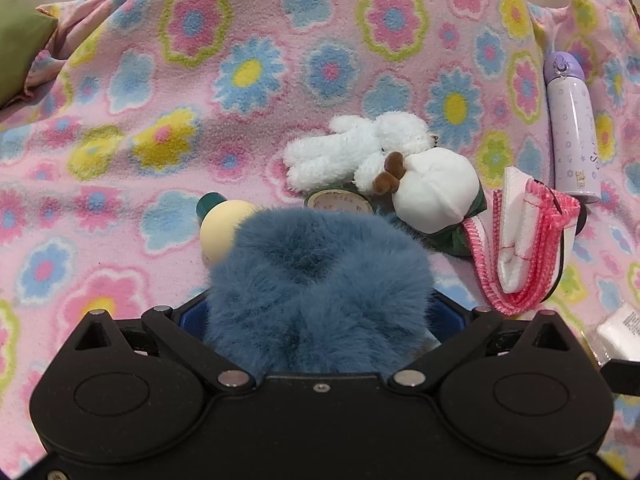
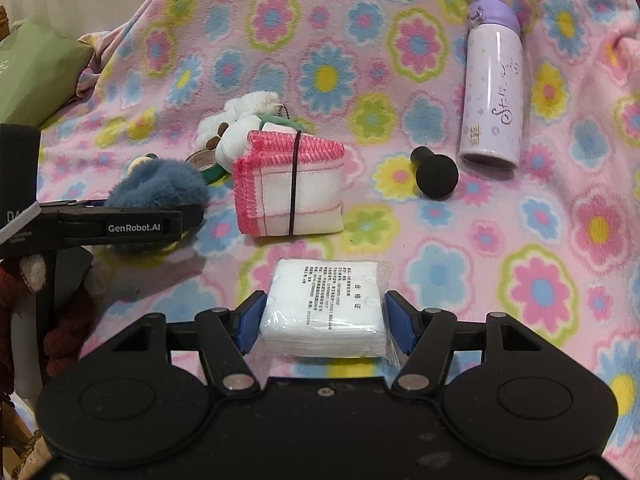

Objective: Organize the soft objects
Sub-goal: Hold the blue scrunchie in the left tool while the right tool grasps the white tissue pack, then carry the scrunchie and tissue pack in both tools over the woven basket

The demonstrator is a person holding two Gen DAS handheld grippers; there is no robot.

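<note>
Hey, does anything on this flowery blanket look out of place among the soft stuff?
Yes. A hard purple bottle lies on its side on the blanket, and a black knob-shaped object lies tipped over beside it. Rolls of tape sit tucked among the plush toys. None of these are soft.

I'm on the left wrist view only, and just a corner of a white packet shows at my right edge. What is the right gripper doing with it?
Observer: The right gripper has the white packet between its blue pads, and both pads press on the packet's sides.
Operator: Something black peeks out behind the pink-edged cloth bundle. What is it?
Observer: It is a black knob-shaped object. It lies on its side on the blanket, between the pink-edged cloth bundle and the lilac bottle, and touches neither.
</note>
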